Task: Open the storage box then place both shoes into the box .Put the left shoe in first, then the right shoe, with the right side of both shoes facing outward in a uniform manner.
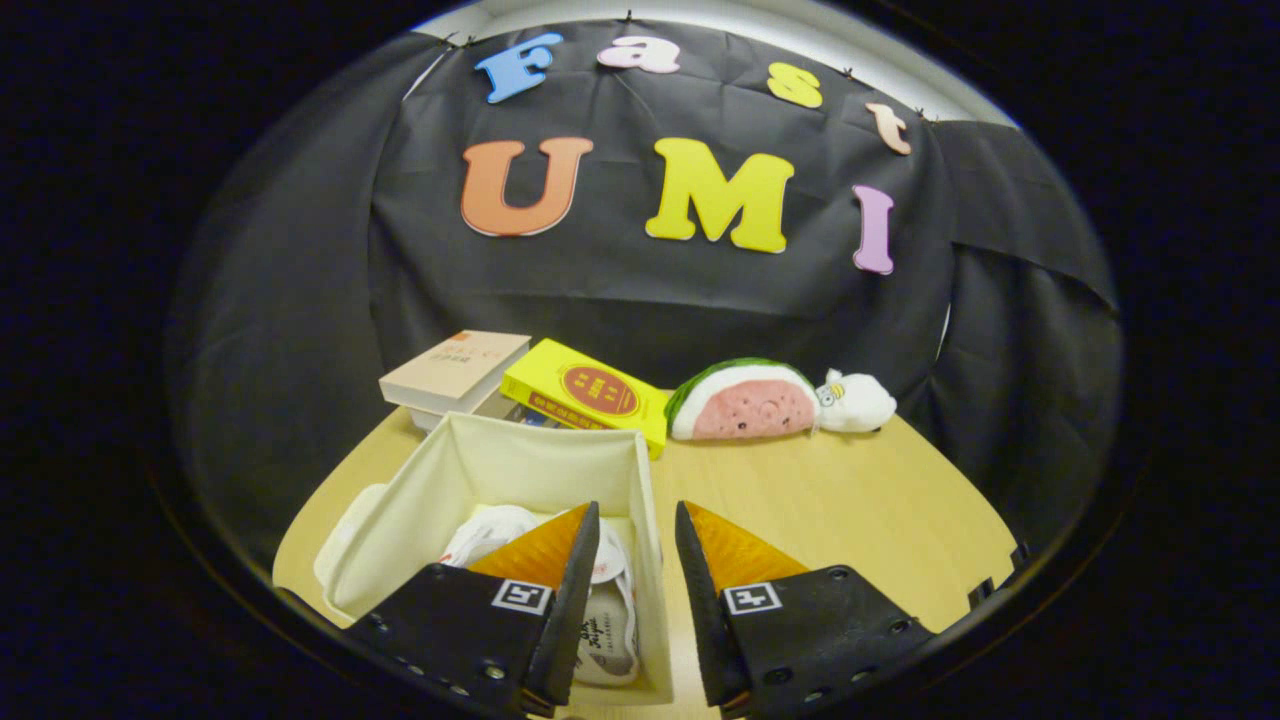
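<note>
The cream fabric storage box point(520, 465) stands open on the wooden table, just ahead of and under my fingers. White shoes lie inside it: one point(488, 528) shows beyond my left finger, another point(606, 625) beside that finger's inner face, near the box's right wall. How each shoe faces is hidden by the finger. My gripper point(637, 512) hangs above the box's right wall point(650, 560), which runs through the gap between the fingers. The fingers stand apart and press on nothing.
A pale flap point(340, 545), likely the box's lid, hangs outside the box's left wall. Beyond the box lie a beige book point(455, 370), a yellow book point(585, 395), a watermelon plush point(745, 400) and a small white plush point(858, 402). Bare tabletop point(850, 510) stretches to the right.
</note>
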